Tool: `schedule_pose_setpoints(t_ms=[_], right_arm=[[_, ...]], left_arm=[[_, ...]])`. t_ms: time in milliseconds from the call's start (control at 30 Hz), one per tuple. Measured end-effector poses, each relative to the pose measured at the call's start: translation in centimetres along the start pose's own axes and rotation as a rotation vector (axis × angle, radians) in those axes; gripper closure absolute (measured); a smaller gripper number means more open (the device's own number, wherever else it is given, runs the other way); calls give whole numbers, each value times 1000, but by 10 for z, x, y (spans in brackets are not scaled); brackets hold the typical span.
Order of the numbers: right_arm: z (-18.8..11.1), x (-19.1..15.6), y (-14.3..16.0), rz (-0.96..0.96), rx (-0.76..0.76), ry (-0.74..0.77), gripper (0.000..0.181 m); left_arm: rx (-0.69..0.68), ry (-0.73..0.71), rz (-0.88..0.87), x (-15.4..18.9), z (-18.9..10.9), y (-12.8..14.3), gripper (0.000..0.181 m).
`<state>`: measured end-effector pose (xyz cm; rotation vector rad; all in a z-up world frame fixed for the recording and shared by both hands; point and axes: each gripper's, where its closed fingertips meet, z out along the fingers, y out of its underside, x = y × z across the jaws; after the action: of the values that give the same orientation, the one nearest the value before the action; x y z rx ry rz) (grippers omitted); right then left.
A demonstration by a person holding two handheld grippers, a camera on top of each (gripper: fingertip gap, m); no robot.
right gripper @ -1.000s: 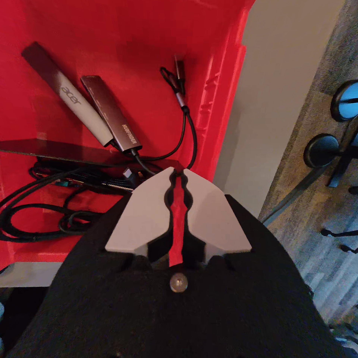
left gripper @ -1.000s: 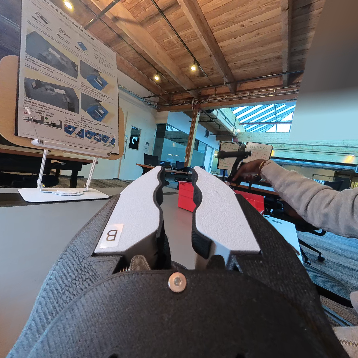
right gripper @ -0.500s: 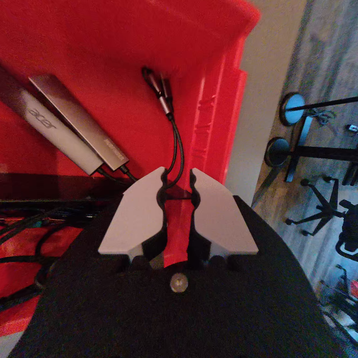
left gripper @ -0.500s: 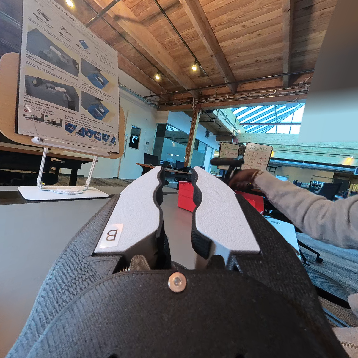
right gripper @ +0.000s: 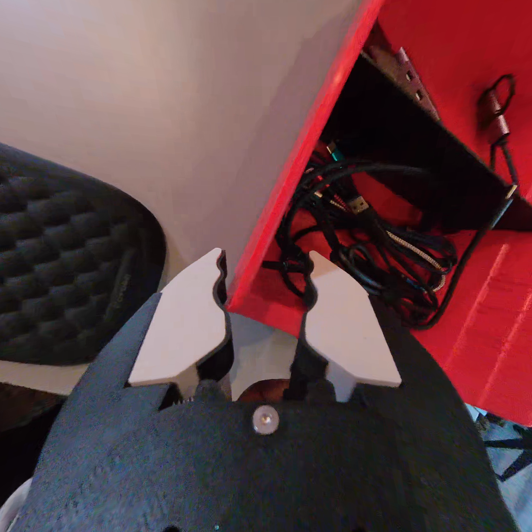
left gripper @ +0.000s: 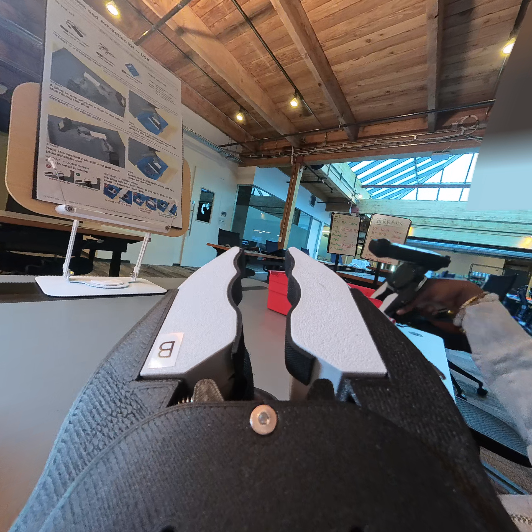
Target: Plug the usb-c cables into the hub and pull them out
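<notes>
While the left gripper lies low over the smooth grey table, its white jaws stand a little apart with nothing between them, pointing toward a red plastic bin farther along the surface. Off to the left a white stand props up a printed instruction sheet. On the right, a person's hand in a pale grey sleeve holds the other black gripper just beside the bin. From the right wrist view, the right gripper has its jaws spread wide and empty; the near corner of the red plastic bin sits between them, with the left fingertip outside the wall and the right one over the inside. Within the bin lies a tangle of black braided cables with metal plugs showing, beneath a dark divider panel. Beyond that panel a grey slim hub lies against the red floor, and a short looped cable lies apart from it. Left of the bin, a black mesh chair seat sits below the table edge.
</notes>
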<state>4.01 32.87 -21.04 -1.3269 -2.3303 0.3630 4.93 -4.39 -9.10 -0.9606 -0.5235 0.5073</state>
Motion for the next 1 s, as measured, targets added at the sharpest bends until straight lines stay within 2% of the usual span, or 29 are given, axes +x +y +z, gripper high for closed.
schedule_pose_setpoints(t_ms=[100, 200, 367, 500, 733, 833, 1000], right_arm=[[10, 0, -31, -63, 91, 96, 148], [24, -7, -63, -69, 129, 150, 147], [37, -30, -98, -94, 118, 264, 147], [39, -76, -127, -115, 174, 235, 144], [41, -183, -194, -232, 333, 72, 136], [40, -226, -215, -312, 392, 4, 136], [36, -291, -242, -454, 472, -63, 131]], left_arm=[[-2, -2, -12, -1, 0, 0, 155], [-5, 9, -34, -1, 0, 0, 155], [2, 13, -17, 1, 0, -1, 155], [6, 17, -3, 3, 0, -2, 155], [-24, 55, -20, 10, -2, -6, 157], [0, 90, -12, 20, -3, -27, 157], [76, 45, 68, 20, -23, -90, 157]])
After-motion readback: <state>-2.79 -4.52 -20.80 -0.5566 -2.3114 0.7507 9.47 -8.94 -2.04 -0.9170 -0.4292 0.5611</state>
